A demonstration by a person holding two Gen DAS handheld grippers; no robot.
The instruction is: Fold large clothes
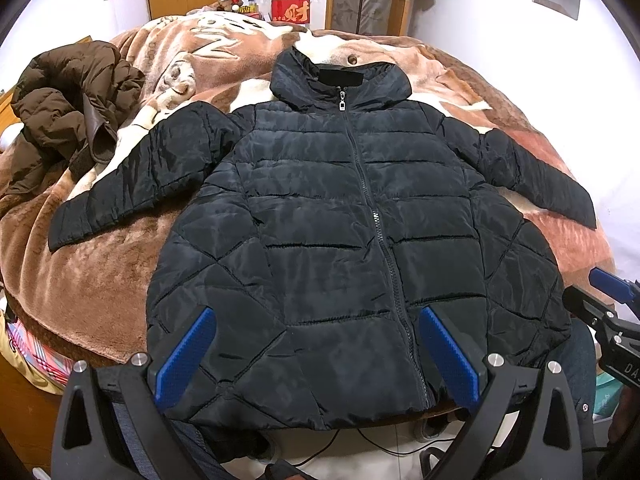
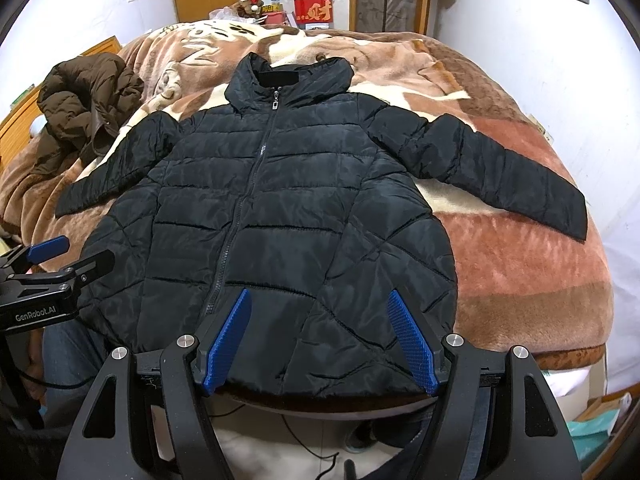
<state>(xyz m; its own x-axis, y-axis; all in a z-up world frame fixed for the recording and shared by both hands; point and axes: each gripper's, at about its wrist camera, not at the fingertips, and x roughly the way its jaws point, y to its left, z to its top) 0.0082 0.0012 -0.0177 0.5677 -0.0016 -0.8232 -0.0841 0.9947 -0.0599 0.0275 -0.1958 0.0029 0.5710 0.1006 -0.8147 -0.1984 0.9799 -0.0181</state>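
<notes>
A black quilted puffer jacket (image 1: 340, 220) lies flat and zipped on the bed, front up, collar far, hem at the near edge, both sleeves spread out to the sides. It also shows in the right wrist view (image 2: 272, 216). My left gripper (image 1: 316, 316) is open and empty, hovering above the jacket's hem left of the zipper's lower end. My right gripper (image 2: 320, 300) is open and empty above the hem right of the zipper. The left gripper shows at the left edge of the right wrist view (image 2: 68, 254), the right gripper at the right edge of the left wrist view (image 1: 600, 288).
A brown plush blanket (image 1: 100, 272) covers the bed. A crumpled brown jacket (image 1: 68, 108) lies at the far left, near the black jacket's left sleeve. Boxes (image 1: 290, 4) and clutter stand behind the bed. Cables (image 1: 360, 444) lie on the floor below the near edge.
</notes>
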